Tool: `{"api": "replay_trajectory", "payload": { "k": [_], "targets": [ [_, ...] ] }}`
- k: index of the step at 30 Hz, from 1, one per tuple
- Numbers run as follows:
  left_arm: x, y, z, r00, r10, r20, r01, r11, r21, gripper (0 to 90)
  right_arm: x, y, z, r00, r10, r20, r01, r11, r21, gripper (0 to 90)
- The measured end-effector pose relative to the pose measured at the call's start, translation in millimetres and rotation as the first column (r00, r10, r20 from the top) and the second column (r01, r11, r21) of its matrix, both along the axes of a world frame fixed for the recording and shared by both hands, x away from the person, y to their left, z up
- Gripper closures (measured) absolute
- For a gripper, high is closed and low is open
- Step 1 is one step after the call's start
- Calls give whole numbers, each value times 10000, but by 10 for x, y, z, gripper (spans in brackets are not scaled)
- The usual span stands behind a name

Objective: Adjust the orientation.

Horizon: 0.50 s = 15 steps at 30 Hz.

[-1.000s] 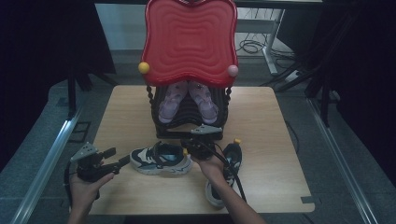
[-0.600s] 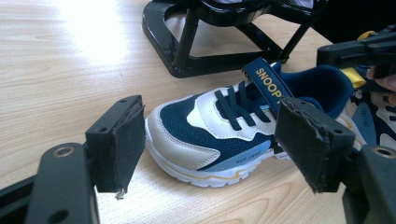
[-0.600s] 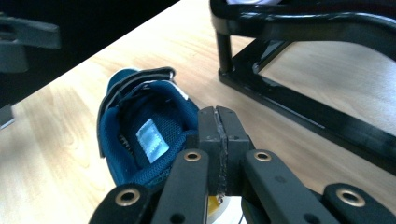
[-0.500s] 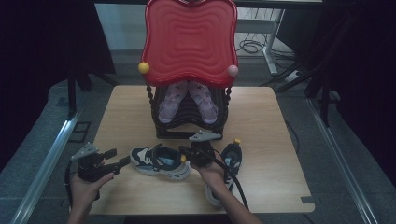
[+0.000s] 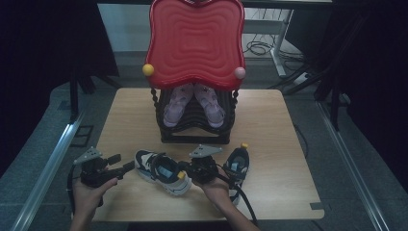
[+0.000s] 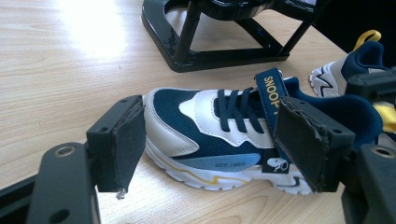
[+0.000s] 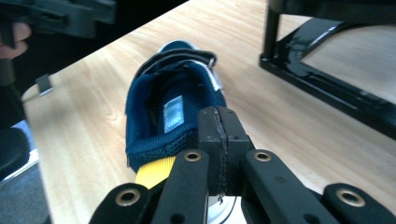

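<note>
A navy and white sneaker [image 5: 159, 169] lies slantwise near the table's front edge, toe toward the left. My right gripper [image 5: 184, 169] is shut on its heel collar; in the right gripper view the jaws [image 7: 218, 133] press together at the rim of the sneaker [image 7: 161, 100], above a yellow pull tab. My left gripper [image 5: 126, 167] hovers open just left of the toe. In the left gripper view its pads [image 6: 125, 140] stand wide apart, with the sneaker [image 6: 205, 116] beyond them, untouched. The matching second sneaker [image 5: 236, 166] lies to the right of my right hand.
A black shoe rack [image 5: 195, 132] with a red wavy top [image 5: 195, 43] stands mid-table, with a pink pair [image 5: 192, 103] on it. Its base [image 6: 210, 56] lies just behind the sneaker. Bare table [image 5: 274, 120] stretches to the right.
My right gripper has drawn the sneaker's heel toward the front edge, so the shoe now lies more diagonally. The left gripper has stayed put.
</note>
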State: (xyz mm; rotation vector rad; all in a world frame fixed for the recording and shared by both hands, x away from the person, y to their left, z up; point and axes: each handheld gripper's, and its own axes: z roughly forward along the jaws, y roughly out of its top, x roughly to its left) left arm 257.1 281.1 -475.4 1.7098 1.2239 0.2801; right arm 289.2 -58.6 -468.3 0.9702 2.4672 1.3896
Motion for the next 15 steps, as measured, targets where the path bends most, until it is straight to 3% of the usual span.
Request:
{"api": "replay_trajectory", "payload": {
  "k": [15],
  "targets": [
    [10,16,-19,9999,-25,-160,24,10000,-55,257,-232,174,-68,9966,824,-52,-821,9960,345,896]
  ]
}}
